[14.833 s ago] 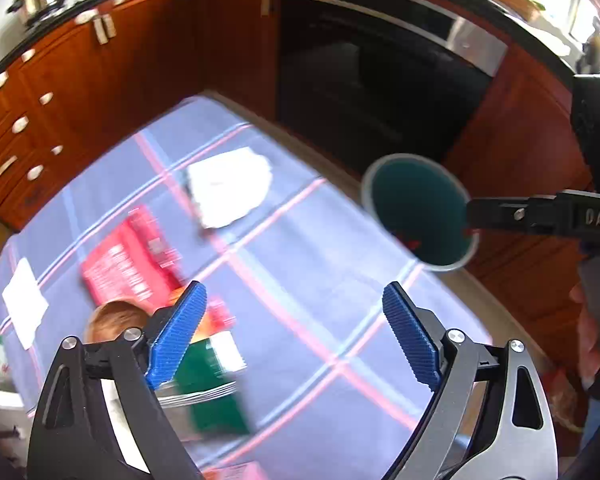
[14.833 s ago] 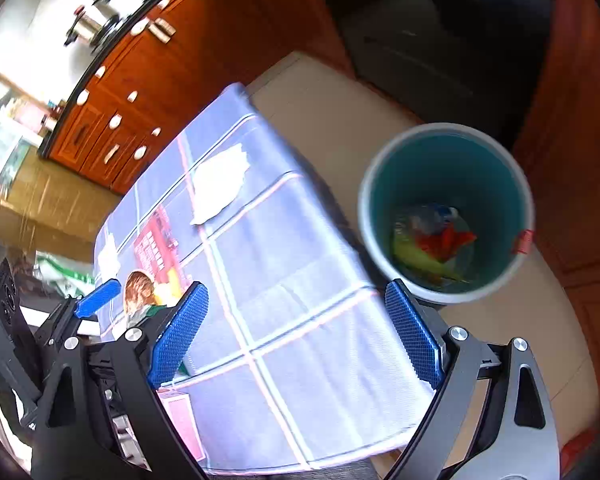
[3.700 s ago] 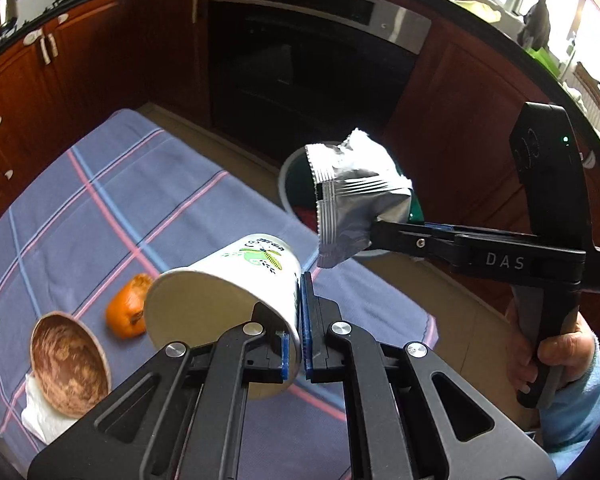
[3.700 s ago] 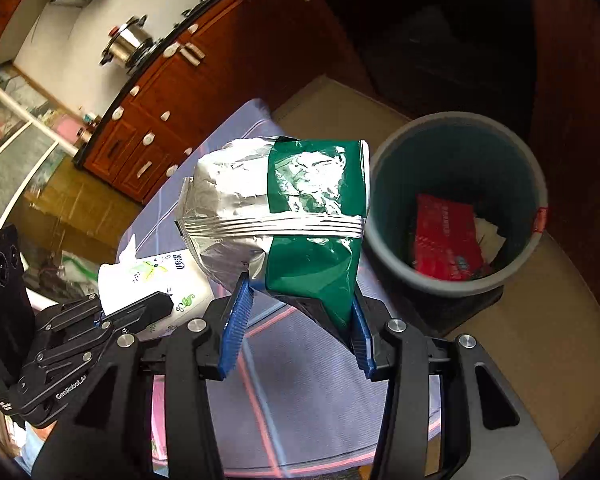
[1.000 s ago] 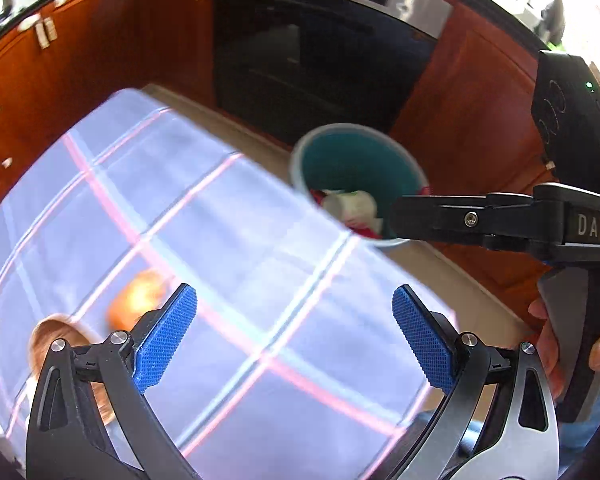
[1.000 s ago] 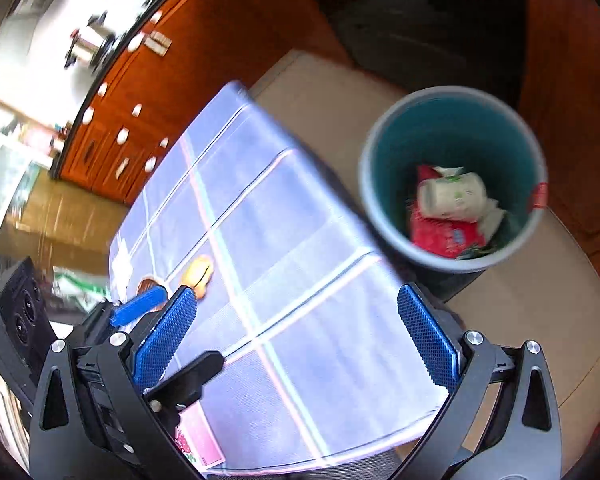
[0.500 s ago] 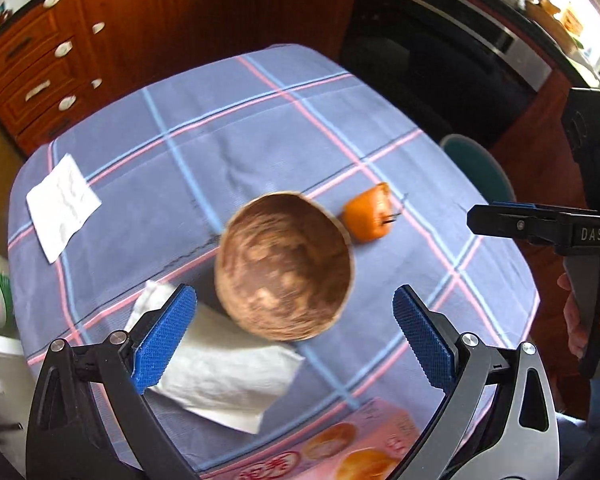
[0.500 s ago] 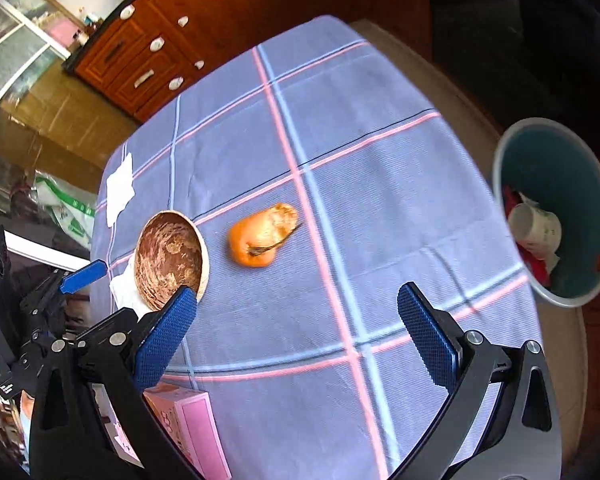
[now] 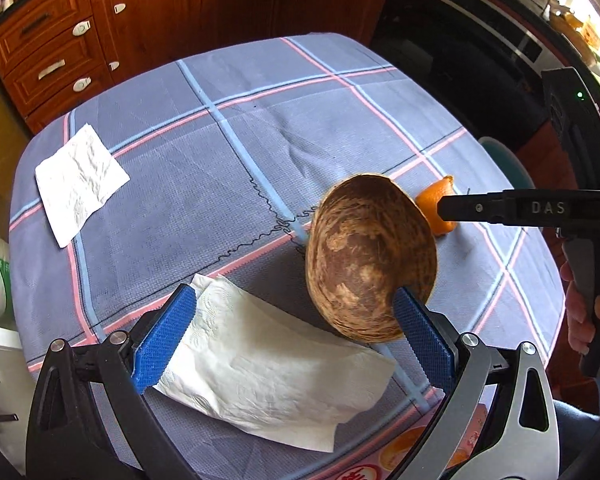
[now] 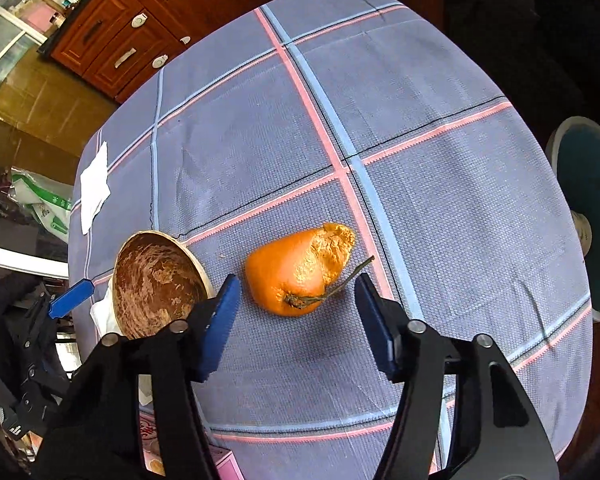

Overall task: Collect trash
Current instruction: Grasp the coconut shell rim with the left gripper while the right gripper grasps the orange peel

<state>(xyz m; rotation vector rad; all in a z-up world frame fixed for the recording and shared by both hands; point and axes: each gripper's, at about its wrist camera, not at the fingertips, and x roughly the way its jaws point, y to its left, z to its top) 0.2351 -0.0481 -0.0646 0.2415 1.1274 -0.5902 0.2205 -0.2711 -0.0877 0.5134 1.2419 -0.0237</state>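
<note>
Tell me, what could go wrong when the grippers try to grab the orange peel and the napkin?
The right gripper is closing around the orange peel, which is not yet pinched. Its thin stem sticks out sideways, so a pad might catch only that and the peel could slip out.

The left gripper is open over the napkin, with one pad right by the brown bowl resting on it. Closing could nudge or tip the bowl.

Orange peel (image 10: 296,272) with stem lies beside brown shell bowl (image 10: 156,280) — on tablecloth.
</note>
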